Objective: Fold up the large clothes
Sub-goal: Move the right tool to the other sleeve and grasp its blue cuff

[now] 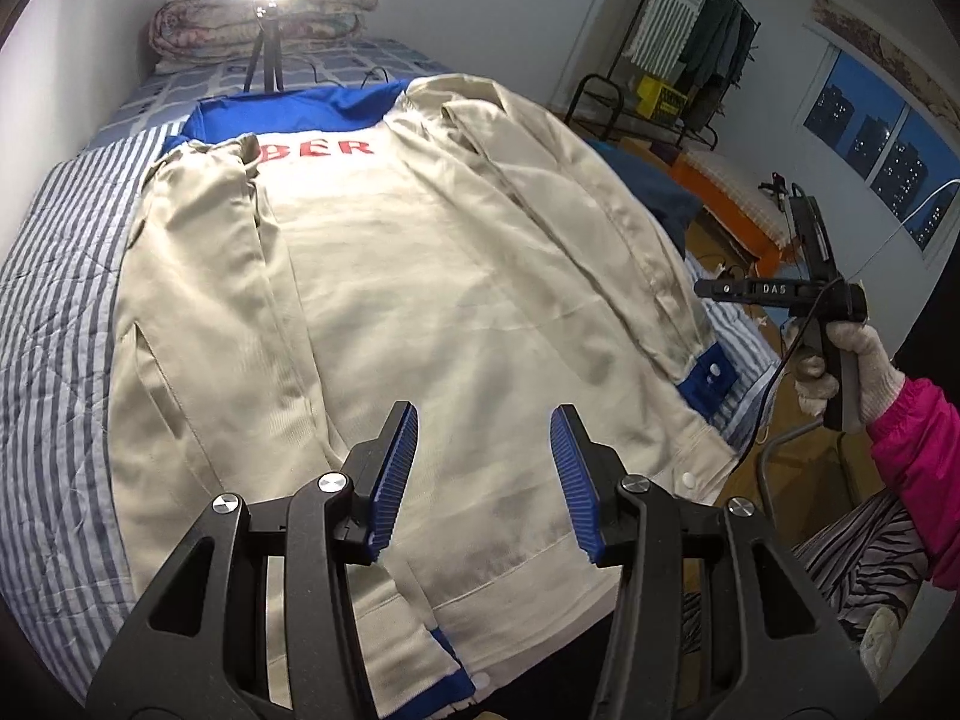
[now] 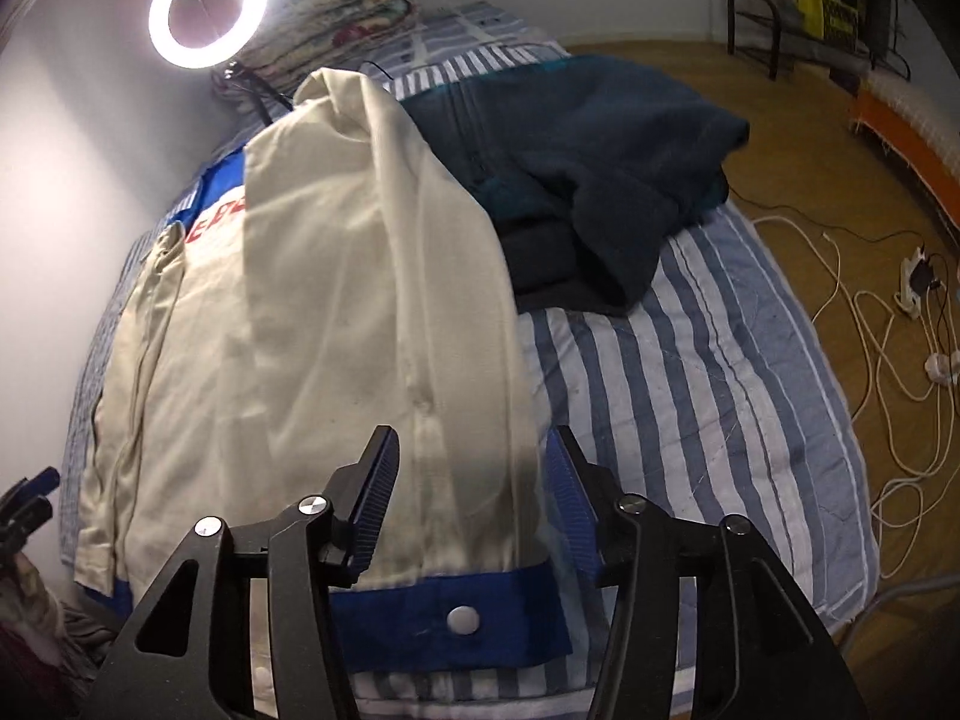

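1. A bed with a blue-and-white striped quilt [image 2: 690, 372] stands against a pale wall; a lit ring light [image 2: 207, 15] on a tripod and a folded floral blanket [image 1: 264, 24] sit at its far end, and a dark blue garment [image 2: 600, 180] lies bunched on the quilt beside the cream jacket [image 1: 420, 276]
2. The jacket lies spread flat on the bed, back up, both sleeves folded in over it; wooden floor, a clothes rack [image 1: 690, 30], cables and a night window [image 1: 870, 138] fill the room's far side
3. Red lettering on the jacket is partly covered by a sleeve; its hem is cut off behind the left gripper [image 1: 483, 480]
4. The left gripper hangs over the jacket's lower back, jaws moderately wide and empty
5. The right gripper [image 2: 471, 510], held by a gloved hand [image 1: 852, 360] in a pink sleeve, has its jaws apart astride the blue cuff [image 2: 450, 612], not pressing it
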### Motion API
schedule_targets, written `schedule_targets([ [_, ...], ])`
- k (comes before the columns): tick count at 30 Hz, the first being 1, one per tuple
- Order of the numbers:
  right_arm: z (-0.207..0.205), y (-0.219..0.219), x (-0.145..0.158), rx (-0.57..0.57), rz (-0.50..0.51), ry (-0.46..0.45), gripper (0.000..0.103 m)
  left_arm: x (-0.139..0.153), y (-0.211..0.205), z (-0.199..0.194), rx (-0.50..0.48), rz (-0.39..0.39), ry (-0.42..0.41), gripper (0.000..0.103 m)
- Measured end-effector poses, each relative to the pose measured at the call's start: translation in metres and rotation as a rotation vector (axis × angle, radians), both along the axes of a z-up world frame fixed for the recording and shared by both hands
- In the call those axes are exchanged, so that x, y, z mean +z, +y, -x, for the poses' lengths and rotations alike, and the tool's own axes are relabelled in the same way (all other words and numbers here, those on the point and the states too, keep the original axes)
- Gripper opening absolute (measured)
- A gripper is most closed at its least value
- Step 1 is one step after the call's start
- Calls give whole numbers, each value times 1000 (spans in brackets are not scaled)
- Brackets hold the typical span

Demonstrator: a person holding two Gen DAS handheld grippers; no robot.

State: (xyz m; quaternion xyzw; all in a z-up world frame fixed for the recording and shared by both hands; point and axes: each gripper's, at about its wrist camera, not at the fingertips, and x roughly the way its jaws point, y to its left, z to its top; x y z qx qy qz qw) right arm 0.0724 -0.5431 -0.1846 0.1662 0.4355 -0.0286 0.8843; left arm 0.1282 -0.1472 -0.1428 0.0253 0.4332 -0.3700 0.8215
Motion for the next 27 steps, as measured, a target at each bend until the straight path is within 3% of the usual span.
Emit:
schedule_targets([
  [7,-17,-7,-17,23,-18,38,51,-10,-2,-3,-5,-20,11,47],
  [9,-21,-6,-21,36,-30,56,29,-11,-2,-3,-5,-23,11,47],
  [10,-22,-5,-23,45,-41,68,7,-11,-2,-3,-5,-23,11,47],
  [13,-21,-1,-16,49,-25,59,3,-10,-1,-4,-3,-20,8,47],
  [19,-8,23,22,46,125,-11,2,-3,3,-3,4,-2,-3,47],
  [27,24,85,99,110,332,-216,2,7,12,-3,26,17,-20,47],
])
